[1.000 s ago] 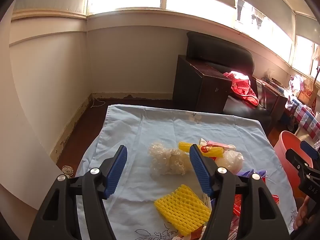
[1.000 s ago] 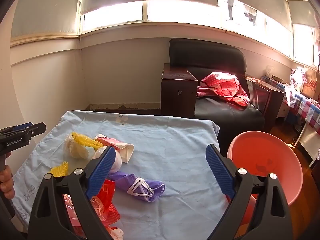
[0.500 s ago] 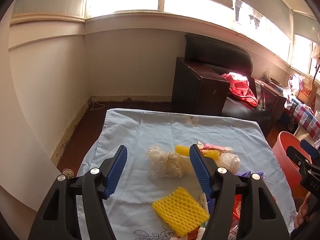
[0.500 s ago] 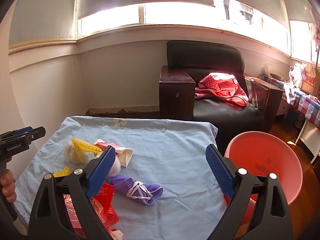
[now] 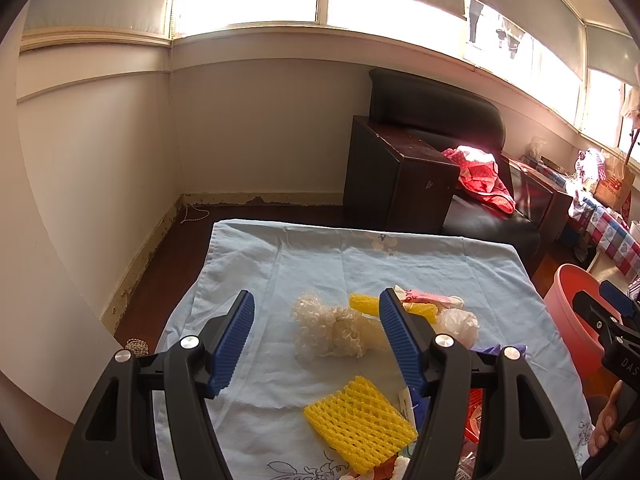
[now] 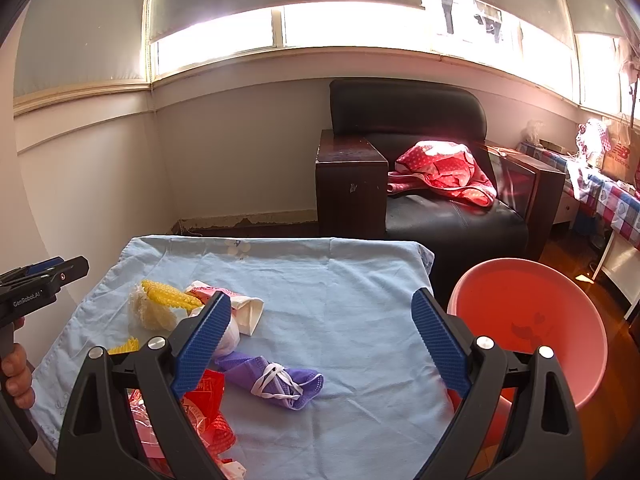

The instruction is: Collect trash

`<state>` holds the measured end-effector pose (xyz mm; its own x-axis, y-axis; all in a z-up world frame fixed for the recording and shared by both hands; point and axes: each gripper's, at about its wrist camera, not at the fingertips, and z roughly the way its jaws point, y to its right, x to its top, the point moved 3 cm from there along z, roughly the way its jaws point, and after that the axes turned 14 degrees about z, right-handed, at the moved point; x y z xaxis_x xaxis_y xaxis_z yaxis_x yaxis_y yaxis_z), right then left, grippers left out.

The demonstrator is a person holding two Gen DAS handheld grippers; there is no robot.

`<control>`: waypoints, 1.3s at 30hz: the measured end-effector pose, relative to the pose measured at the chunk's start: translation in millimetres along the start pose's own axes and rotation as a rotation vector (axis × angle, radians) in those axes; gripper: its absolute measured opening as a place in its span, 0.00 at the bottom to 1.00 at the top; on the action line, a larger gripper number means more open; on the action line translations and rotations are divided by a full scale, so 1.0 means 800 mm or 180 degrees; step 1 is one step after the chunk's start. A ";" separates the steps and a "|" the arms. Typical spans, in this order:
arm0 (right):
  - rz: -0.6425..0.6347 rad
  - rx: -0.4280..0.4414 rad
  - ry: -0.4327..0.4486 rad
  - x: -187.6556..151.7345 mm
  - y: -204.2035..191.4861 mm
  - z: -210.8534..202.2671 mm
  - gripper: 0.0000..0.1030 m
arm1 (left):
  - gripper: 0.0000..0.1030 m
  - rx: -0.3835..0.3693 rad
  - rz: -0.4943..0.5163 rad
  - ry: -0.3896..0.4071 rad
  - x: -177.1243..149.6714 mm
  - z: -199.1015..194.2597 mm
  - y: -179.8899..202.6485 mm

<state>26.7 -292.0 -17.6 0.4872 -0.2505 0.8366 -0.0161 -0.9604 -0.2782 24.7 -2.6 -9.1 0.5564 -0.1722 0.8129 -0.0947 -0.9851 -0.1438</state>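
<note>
Little of the collecting appears to be done: the pink bin, standing off the right edge of the table, is seen with only a dark scrap or two low on its inner wall, though what they are cannot be told, while the trash is left lying on the light blue cloth. A crumpled clear bubble wrap is seen near the middle left, with a yellow foam net nearer the front edge, a second yellow foam piece and a pink-and-white paper wrapper just beyond, a whitish plastic bag beside them, a rolled purple mask toward the centre, and red plastic wrapping at the near corner. Nearly everything is therefore judged to be left. The left gripper is held above the near left part of the table, its blue pads spread wide and nothing between them, with the bubble wrap framed in the gap. The right gripper is likewise held off the cloth and wide apart, empty, raised over the table's right half with the bin just to its right.
</note>
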 end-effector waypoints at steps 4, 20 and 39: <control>0.0009 -0.0004 0.0000 0.001 0.001 0.000 0.89 | 0.63 -0.0003 0.0002 0.0001 0.001 0.000 0.000; 0.0037 0.0001 -0.0004 0.000 0.003 0.001 0.89 | 0.63 0.0002 0.0008 0.0008 0.002 -0.001 0.003; 0.0044 0.0004 -0.0006 -0.001 0.003 0.001 0.89 | 0.63 -0.0003 0.0002 0.0010 0.003 -0.001 0.004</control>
<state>26.6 -294.3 -19.4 0.4886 -0.2634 0.8318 -0.0218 -0.9567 -0.2902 24.6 -5.8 -7.2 0.5537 -0.1729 0.8146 -0.0960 -0.9849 -0.1438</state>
